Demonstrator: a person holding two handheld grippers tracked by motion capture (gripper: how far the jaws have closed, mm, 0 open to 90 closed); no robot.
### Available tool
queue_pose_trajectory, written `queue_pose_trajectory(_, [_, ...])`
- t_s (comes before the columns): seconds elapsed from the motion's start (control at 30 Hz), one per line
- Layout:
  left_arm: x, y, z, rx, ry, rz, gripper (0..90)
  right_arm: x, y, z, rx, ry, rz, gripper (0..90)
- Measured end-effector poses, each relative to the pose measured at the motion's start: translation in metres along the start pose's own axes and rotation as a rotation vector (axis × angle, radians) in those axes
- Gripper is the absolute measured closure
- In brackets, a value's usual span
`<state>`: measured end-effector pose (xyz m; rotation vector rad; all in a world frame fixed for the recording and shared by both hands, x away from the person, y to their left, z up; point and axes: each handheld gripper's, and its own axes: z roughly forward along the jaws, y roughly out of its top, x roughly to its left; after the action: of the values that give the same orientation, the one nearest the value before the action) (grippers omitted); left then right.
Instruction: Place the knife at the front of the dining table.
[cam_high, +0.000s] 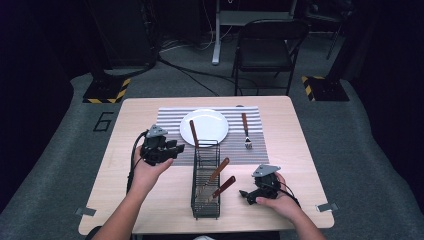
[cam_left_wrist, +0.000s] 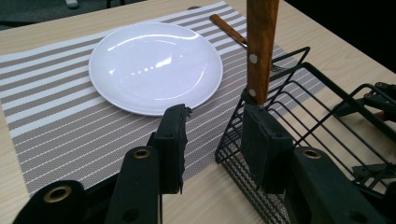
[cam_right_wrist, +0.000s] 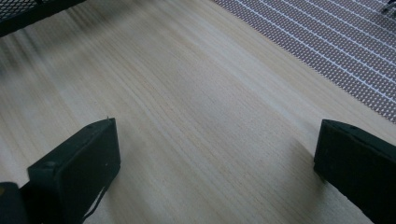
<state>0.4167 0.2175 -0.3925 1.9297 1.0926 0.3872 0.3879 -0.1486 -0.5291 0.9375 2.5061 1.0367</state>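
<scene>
Landmark is the black wire caddy (cam_high: 206, 182) at table centre-front. Left hand (cam_high: 150, 167) comes up from the bottom edge, forearm angled toward the caddy, holding the left gripper (cam_high: 176, 148) just left of the caddy's far end, pointing at it. Its jaws stand partly apart with nothing between them; in the left gripper view one jaw sits over the striped placemat (cam_left_wrist: 56, 112), the other right against the caddy's near corner (cam_left_wrist: 243, 140). Wooden-handled utensil (cam_left_wrist: 260, 46) stands upright in that far end, just beyond that jaw, not gripped. White plate (cam_high: 204, 126) lies on the placemat behind the caddy. Two more wooden-handled utensils (cam_high: 220, 180) lean in the caddy's middle, handles tilted right. Fork (cam_high: 246, 131) with a wooden handle lies on the placemat, behind and right of the caddy. Right hand (cam_high: 280, 202) rests low on the table (cam_high: 300, 150) right of the caddy, right gripper (cam_high: 243, 195) pointing left at it. Jaws wide apart, empty, bare wood between them in the right gripper view (cam_right_wrist: 212, 154).
</scene>
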Motion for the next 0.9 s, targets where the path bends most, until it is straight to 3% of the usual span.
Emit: queue_pose_trajectory(0.9, [-0.018,0.012,0.030,0.007,-0.057,0.020,59.8,0.000,0.000,0.000,0.001,0.000,0.000,0.0])
